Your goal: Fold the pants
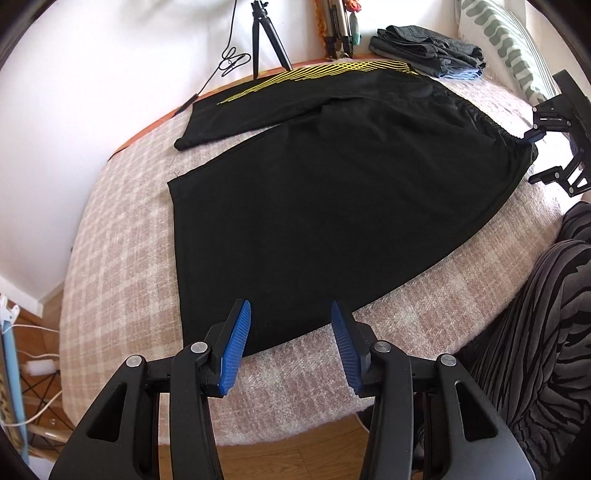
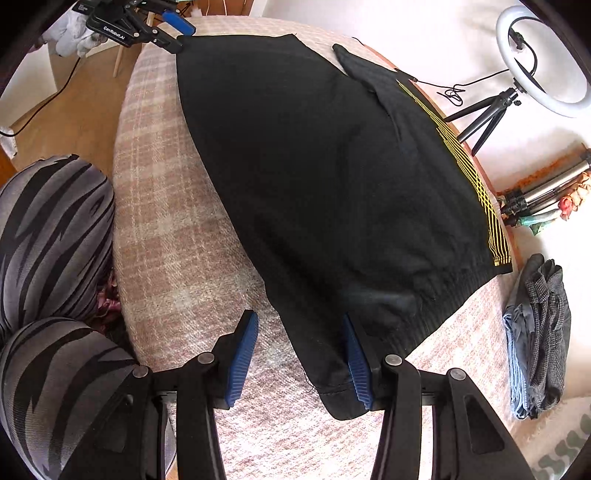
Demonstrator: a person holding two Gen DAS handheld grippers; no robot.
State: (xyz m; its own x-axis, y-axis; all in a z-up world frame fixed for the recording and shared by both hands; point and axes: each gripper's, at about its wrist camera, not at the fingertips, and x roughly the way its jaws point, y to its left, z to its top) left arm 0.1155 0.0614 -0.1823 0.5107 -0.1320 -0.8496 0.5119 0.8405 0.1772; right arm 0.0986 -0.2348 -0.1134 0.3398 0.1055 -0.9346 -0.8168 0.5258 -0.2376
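Black pants [image 1: 332, 192] with a yellow line pattern on the far leg lie spread flat on a pink plaid blanket [image 1: 122, 258]. My left gripper [image 1: 291, 332] is open, its blue pads straddling the near leg's hem corner. My right gripper [image 2: 299, 354] is open over the near waistband corner of the pants [image 2: 332, 184]; the cloth lies between the pads, draped against the right one. The right gripper also shows in the left wrist view [image 1: 532, 138] at the waistband, and the left gripper in the right wrist view [image 2: 177, 27] at the hem.
A pile of folded grey and blue clothes [image 1: 428, 50] sits at the far end of the bed beside a patterned pillow [image 1: 506, 44]. Tripods [image 1: 266, 33] and a ring light [image 2: 543, 59] stand by the wall. The person's striped legs [image 2: 48, 229] are beside the bed edge.
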